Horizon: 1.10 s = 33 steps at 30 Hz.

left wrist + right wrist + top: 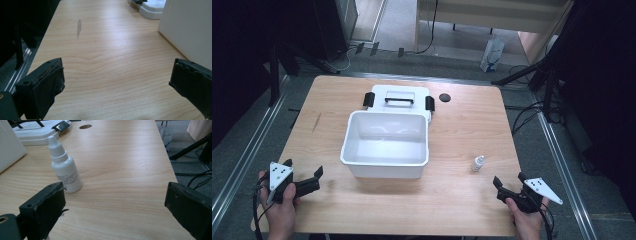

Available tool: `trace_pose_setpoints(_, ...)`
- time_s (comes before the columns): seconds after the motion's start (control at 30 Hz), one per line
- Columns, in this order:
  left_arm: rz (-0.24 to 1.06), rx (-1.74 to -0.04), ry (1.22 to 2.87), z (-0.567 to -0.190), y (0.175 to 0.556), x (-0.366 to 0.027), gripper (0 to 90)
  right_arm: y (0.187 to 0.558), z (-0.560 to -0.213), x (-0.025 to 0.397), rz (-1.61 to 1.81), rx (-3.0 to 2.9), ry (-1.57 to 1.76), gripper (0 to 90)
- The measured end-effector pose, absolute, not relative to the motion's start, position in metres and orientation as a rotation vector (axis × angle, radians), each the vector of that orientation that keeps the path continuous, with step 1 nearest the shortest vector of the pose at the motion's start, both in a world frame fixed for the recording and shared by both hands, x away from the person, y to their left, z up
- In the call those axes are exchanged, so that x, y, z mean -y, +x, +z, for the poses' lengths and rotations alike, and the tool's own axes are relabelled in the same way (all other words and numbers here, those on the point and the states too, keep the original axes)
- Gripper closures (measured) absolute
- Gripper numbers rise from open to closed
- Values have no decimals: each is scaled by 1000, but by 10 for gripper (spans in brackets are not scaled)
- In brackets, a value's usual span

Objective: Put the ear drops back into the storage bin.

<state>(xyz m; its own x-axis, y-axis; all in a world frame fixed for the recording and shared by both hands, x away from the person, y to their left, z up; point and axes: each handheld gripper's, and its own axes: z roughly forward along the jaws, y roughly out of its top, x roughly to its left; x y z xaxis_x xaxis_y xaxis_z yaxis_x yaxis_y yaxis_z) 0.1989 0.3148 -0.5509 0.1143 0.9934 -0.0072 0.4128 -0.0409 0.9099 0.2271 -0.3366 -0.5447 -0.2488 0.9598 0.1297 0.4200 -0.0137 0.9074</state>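
A small white dropper bottle (pixel 478 163) stands upright on the wooden table (pixel 452 200), right of an open white box (pixel 384 145). The box's lid (pixel 399 97), with a black handle and two black latches, lies flat behind it. My right gripper (pixel 508 178) is open near the front right edge, a little in front of the bottle. In the right gripper view the bottle (pixel 65 171) stands just beyond the left jaw, outside the open gap (pixel 115 200). My left gripper (pixel 303 167) is open at the front left, with bare table between its jaws (pixel 116 75).
The box's white wall (pixel 190 30) rises close on the right in the left gripper view. A dark round hole (pixel 444 97) sits in the table right of the lid. Metal rails and cables run along the floor on both sides. Bare wood lies along the table front.
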Motion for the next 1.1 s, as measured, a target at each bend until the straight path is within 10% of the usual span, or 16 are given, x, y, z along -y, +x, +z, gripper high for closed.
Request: trace_pose_setpoints(1.1,897,-1418,1594,-551,200,-314,0,301,-474,282,363,-2648,954,130)
